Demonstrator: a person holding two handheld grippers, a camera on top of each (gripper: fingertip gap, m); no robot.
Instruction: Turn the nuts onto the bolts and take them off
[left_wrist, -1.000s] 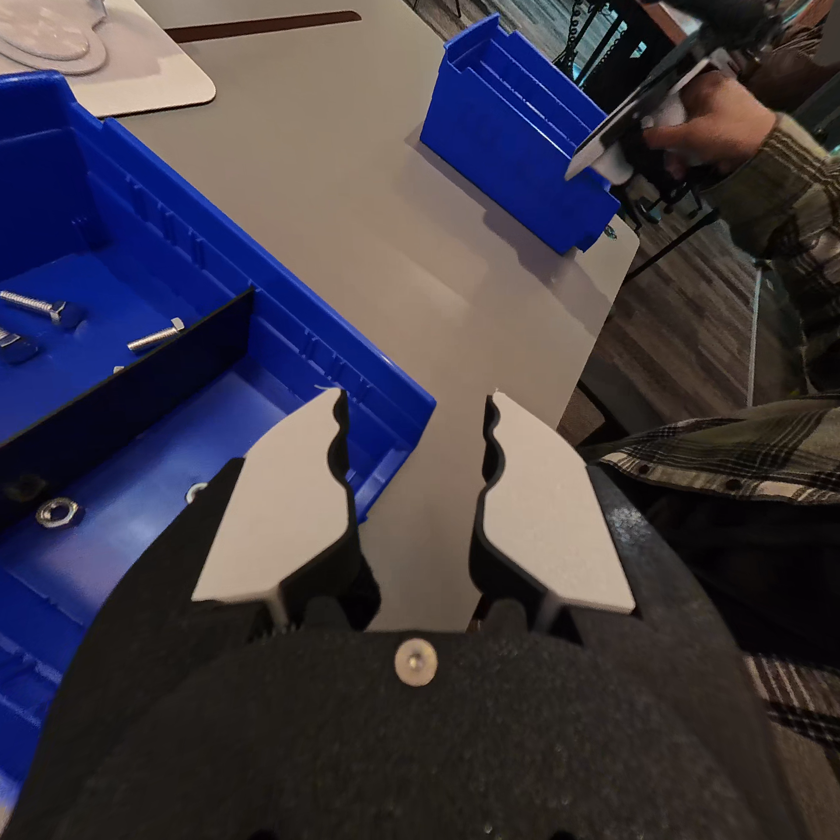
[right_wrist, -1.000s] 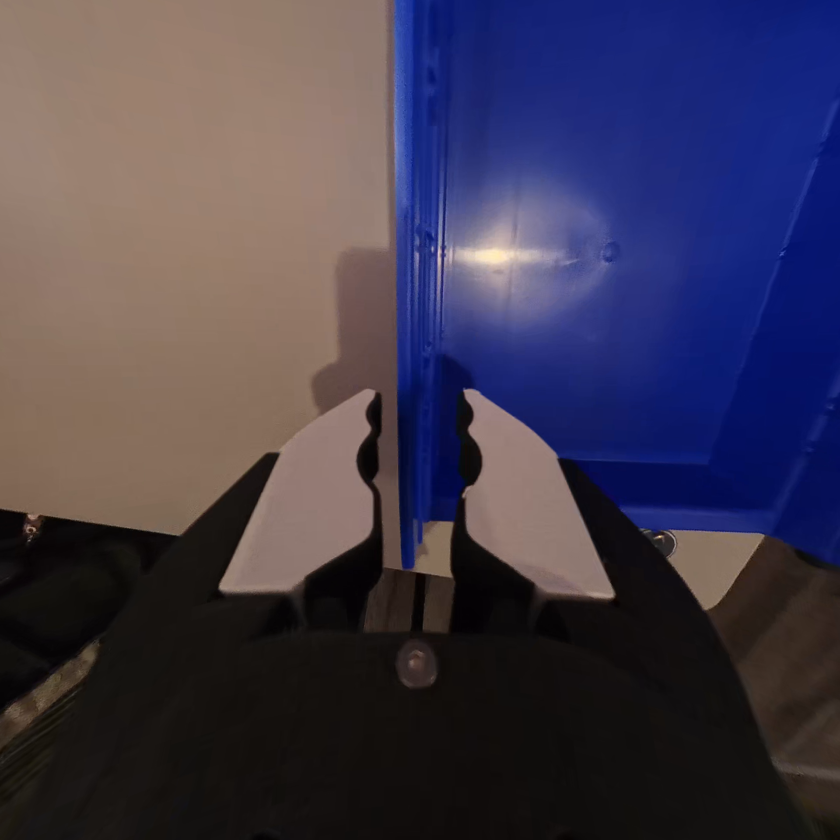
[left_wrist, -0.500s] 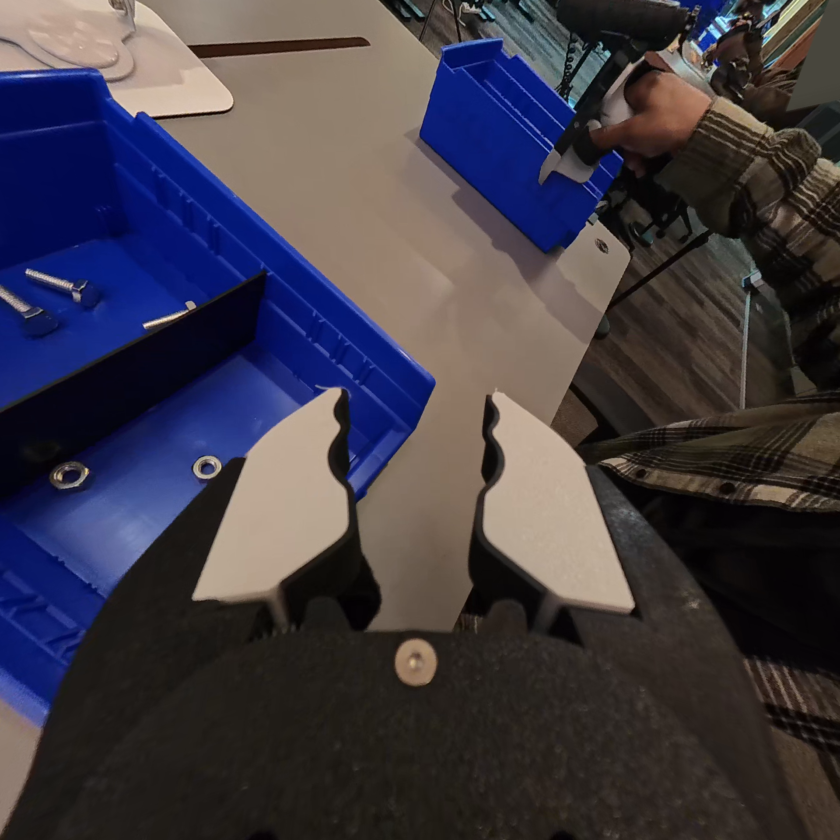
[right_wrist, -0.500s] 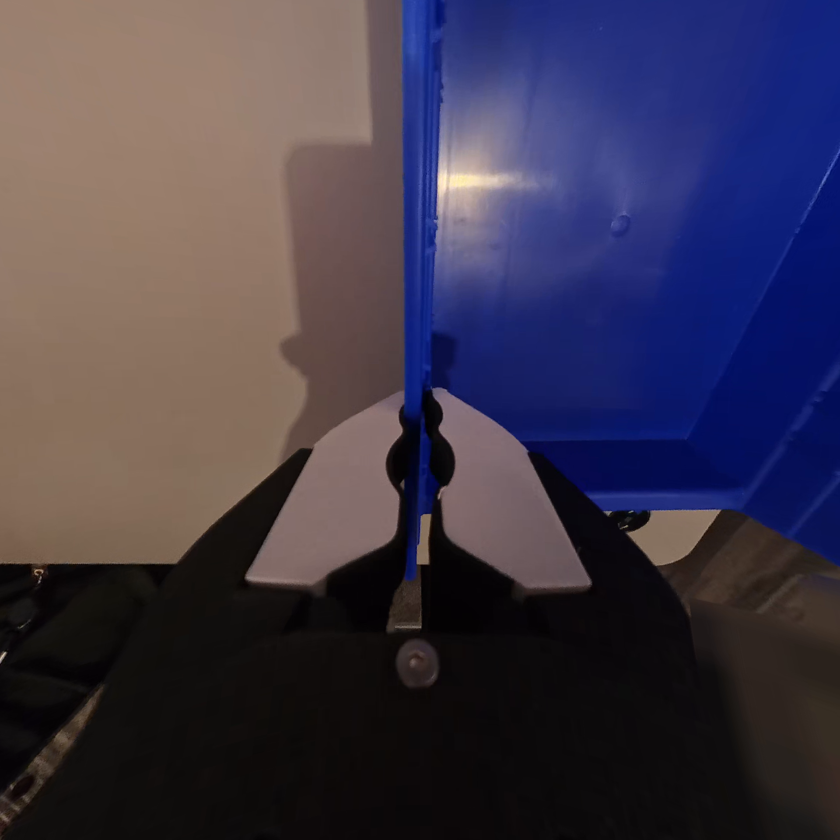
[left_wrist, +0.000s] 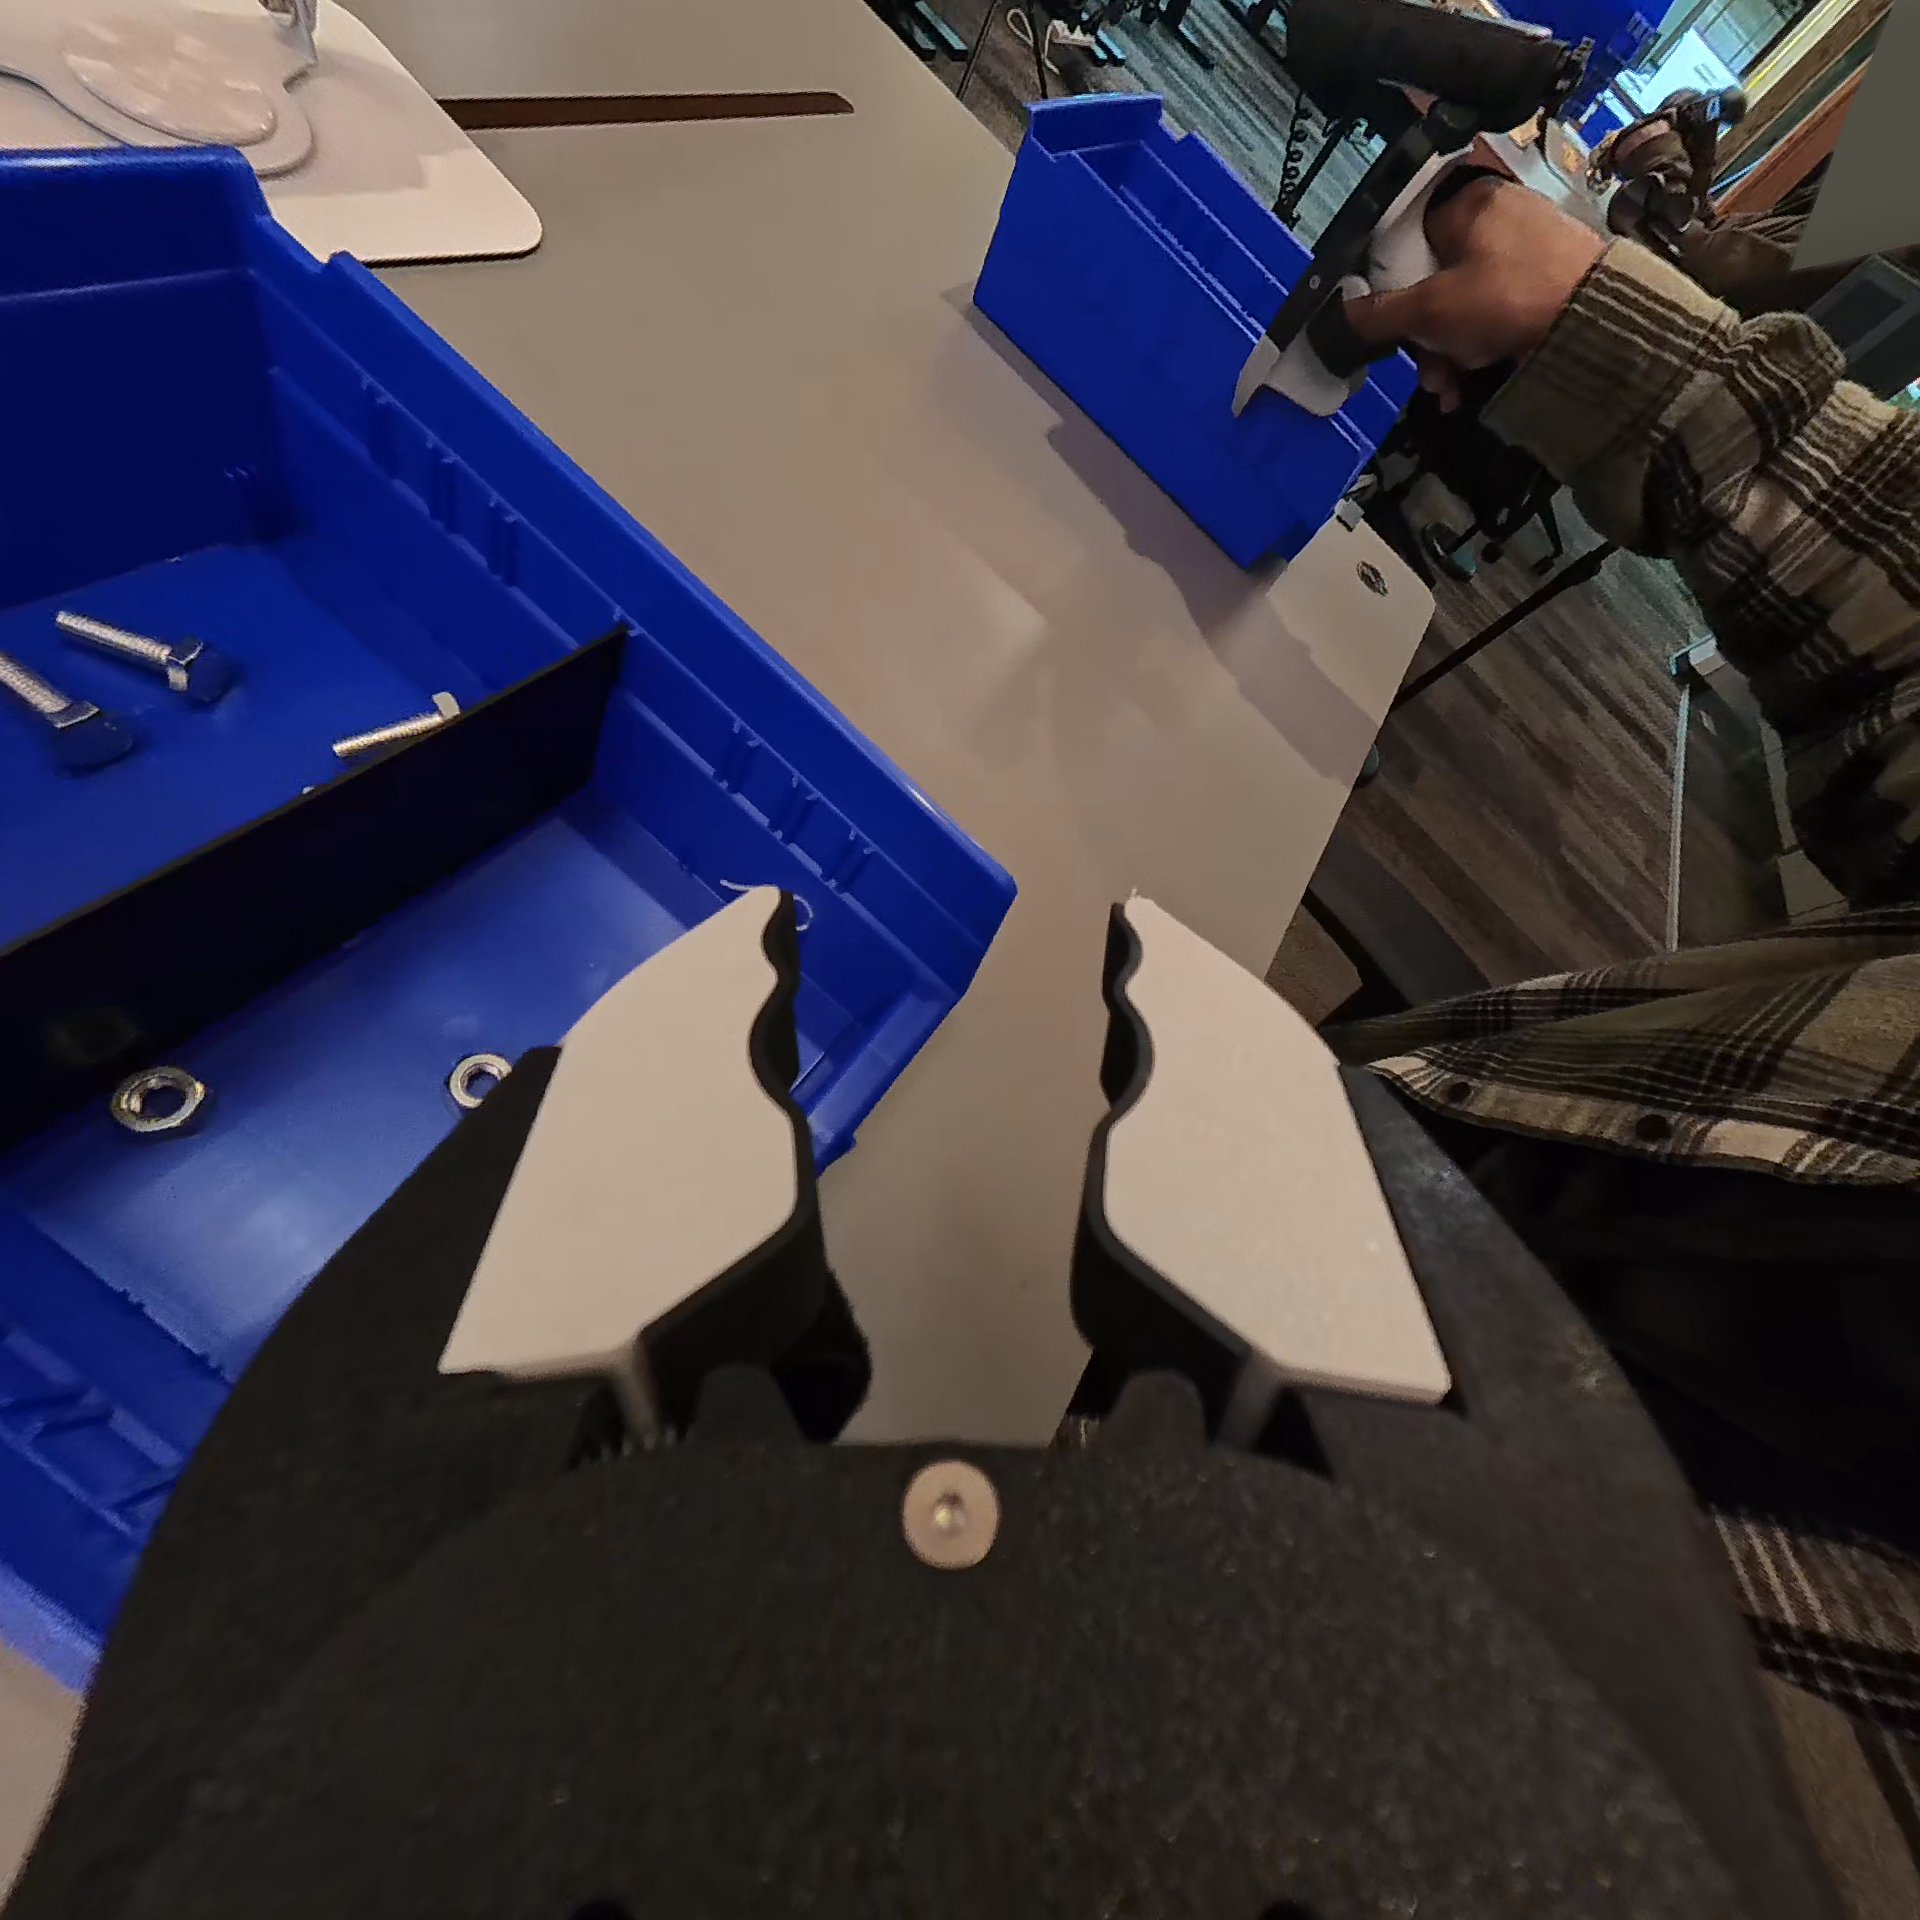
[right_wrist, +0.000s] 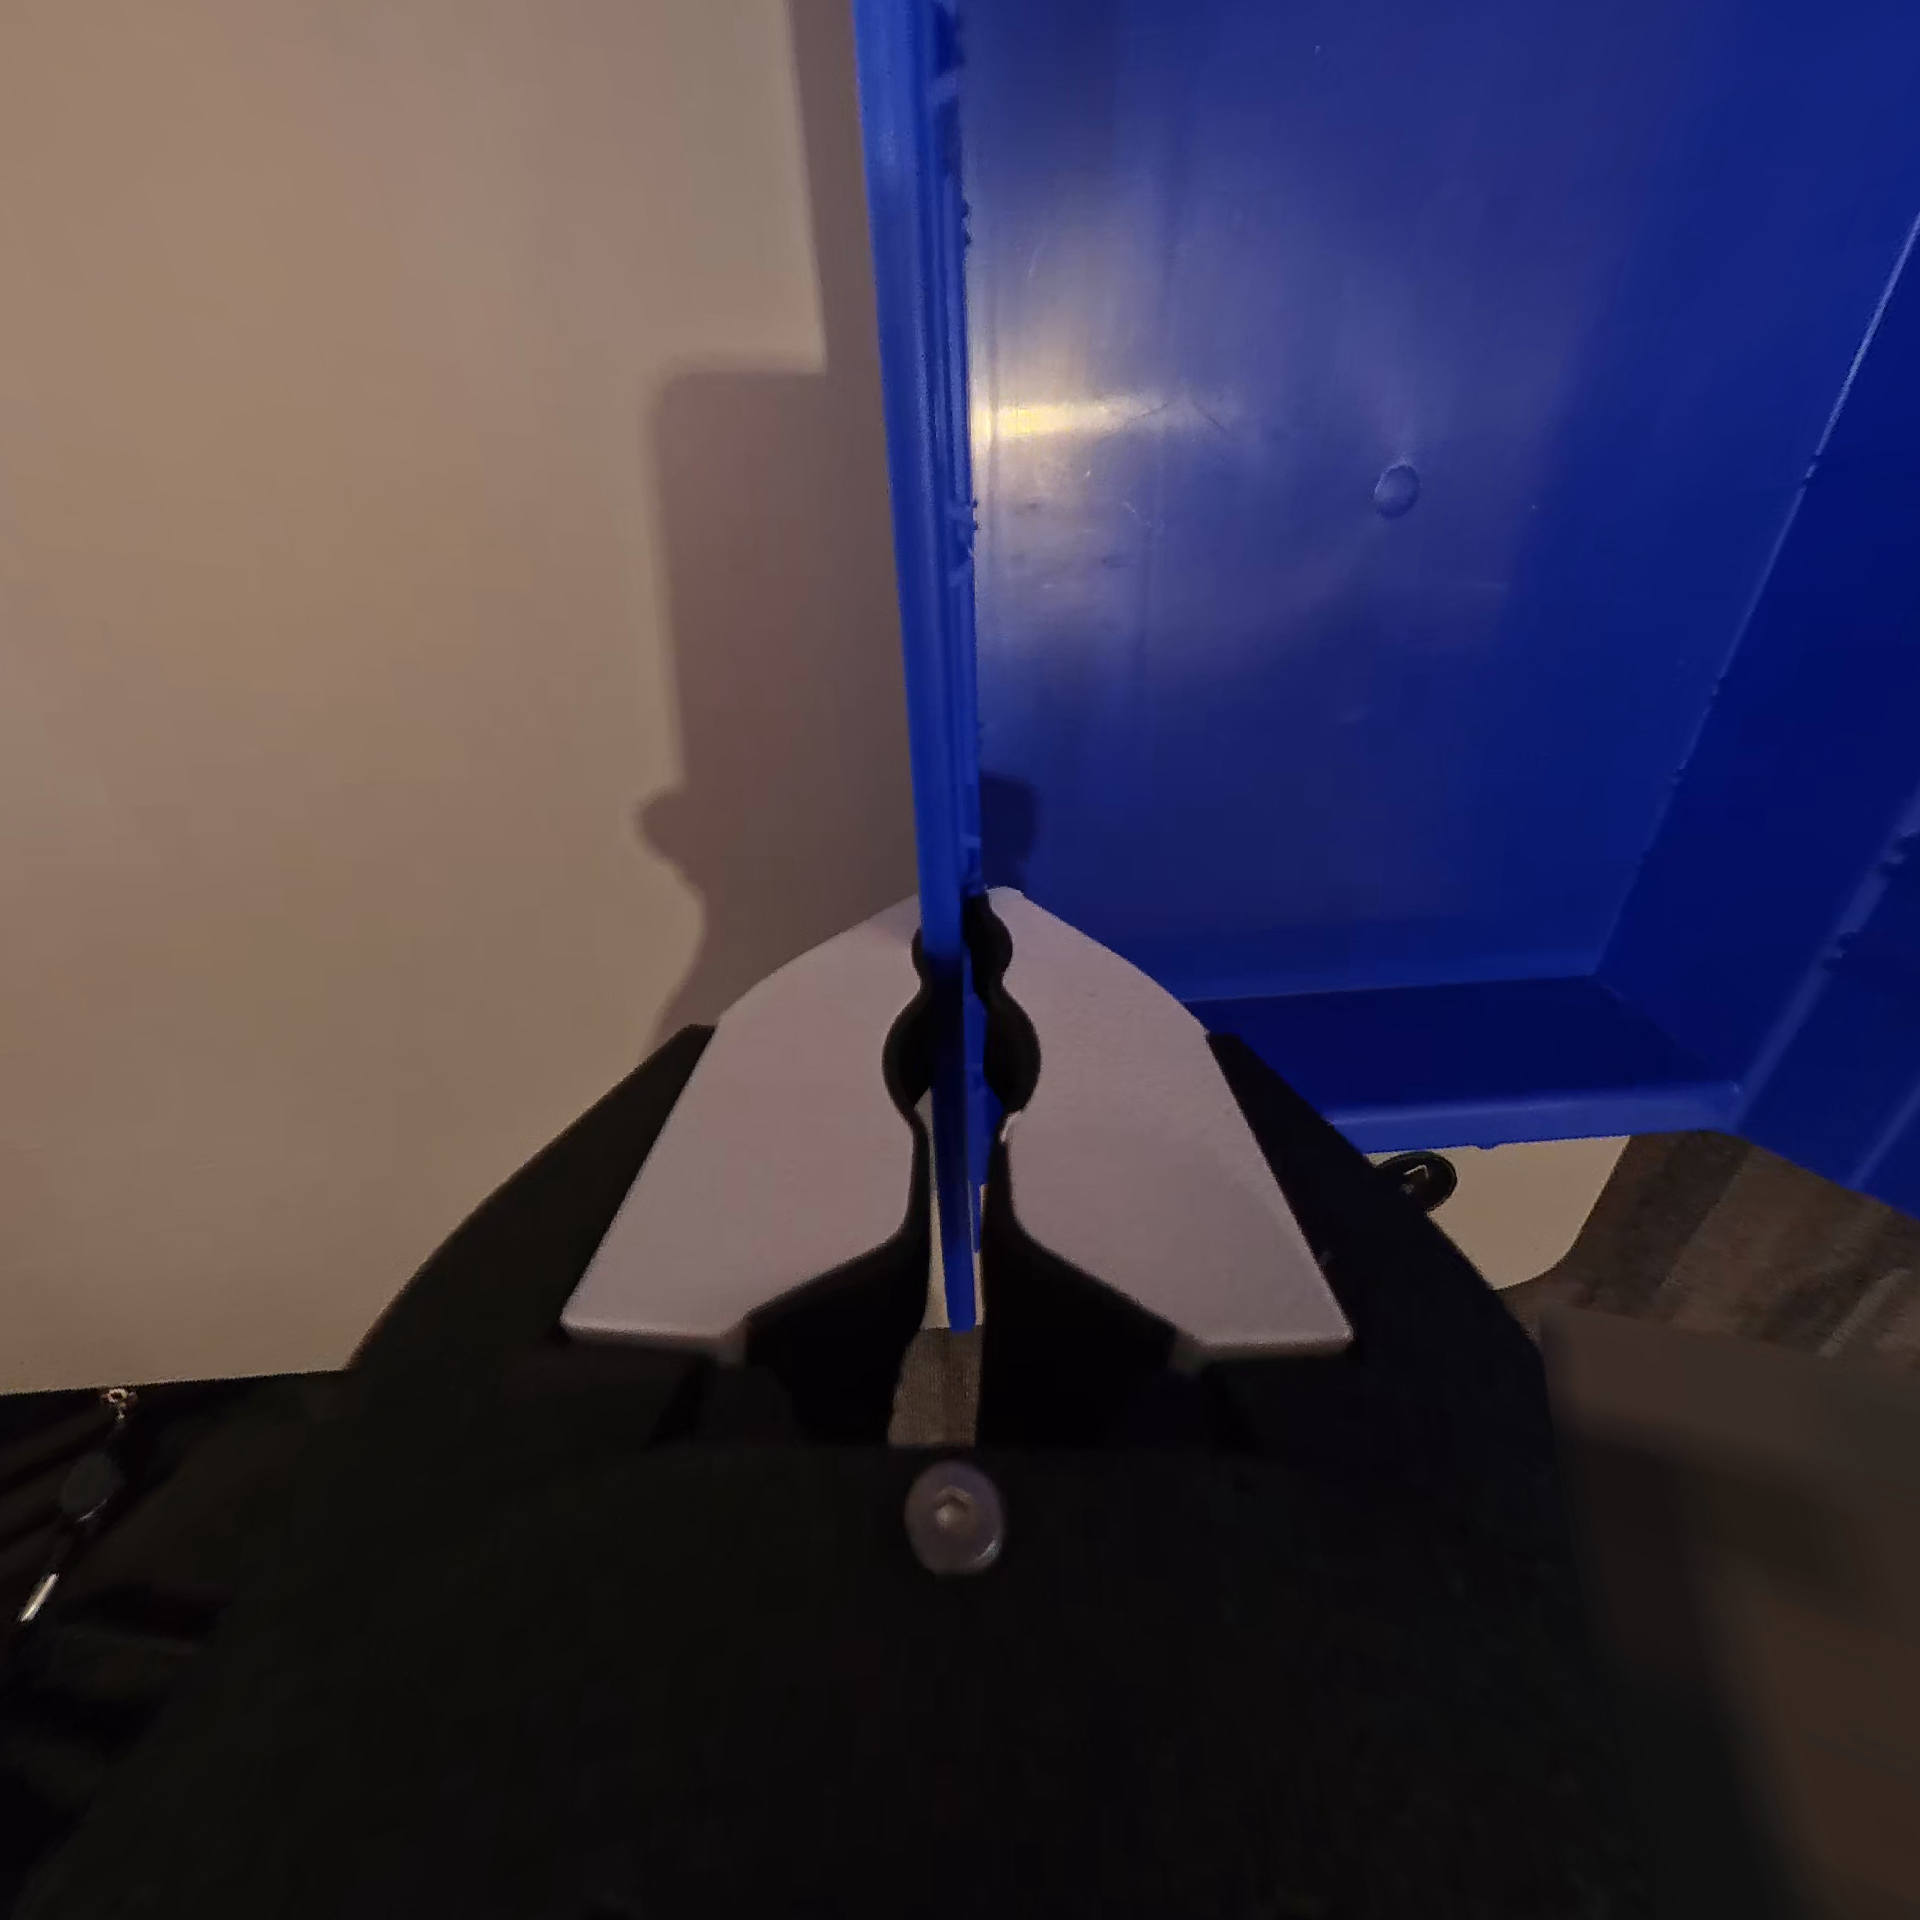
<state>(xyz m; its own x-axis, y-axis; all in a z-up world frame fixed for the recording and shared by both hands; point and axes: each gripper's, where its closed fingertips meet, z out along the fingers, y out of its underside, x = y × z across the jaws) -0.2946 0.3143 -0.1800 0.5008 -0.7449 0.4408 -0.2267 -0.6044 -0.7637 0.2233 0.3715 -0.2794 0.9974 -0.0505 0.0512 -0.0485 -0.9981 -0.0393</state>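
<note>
In the left wrist view a large blue bin (left_wrist: 914, 831) with a black divider (left_wrist: 312, 862) holds three bolts (left_wrist: 145, 655) in its far compartment and two nuts (left_wrist: 156, 1101) in the near one. My left gripper (left_wrist: 951, 914) is open and empty, above the bin's near right corner. A small empty blue bin (left_wrist: 1132, 312) stands far right on the table. My right gripper (right_wrist: 961, 904) is shut on that small bin's side wall (right_wrist: 935, 520); it also shows in the left wrist view (left_wrist: 1288, 364), held by a hand.
The grey table (left_wrist: 779, 395) ends at the right, with wood floor (left_wrist: 1507, 831) beyond. A white mat (left_wrist: 416, 187) lies at the far left. The person's plaid sleeve (left_wrist: 1714, 499) and body are at the right. My right fingertips sit around 55 cm from my left ones.
My right gripper closed onto the small bin's wall. The left gripper drew back and tilted, bringing both nuts and three bolts into view; it stayed open.
</note>
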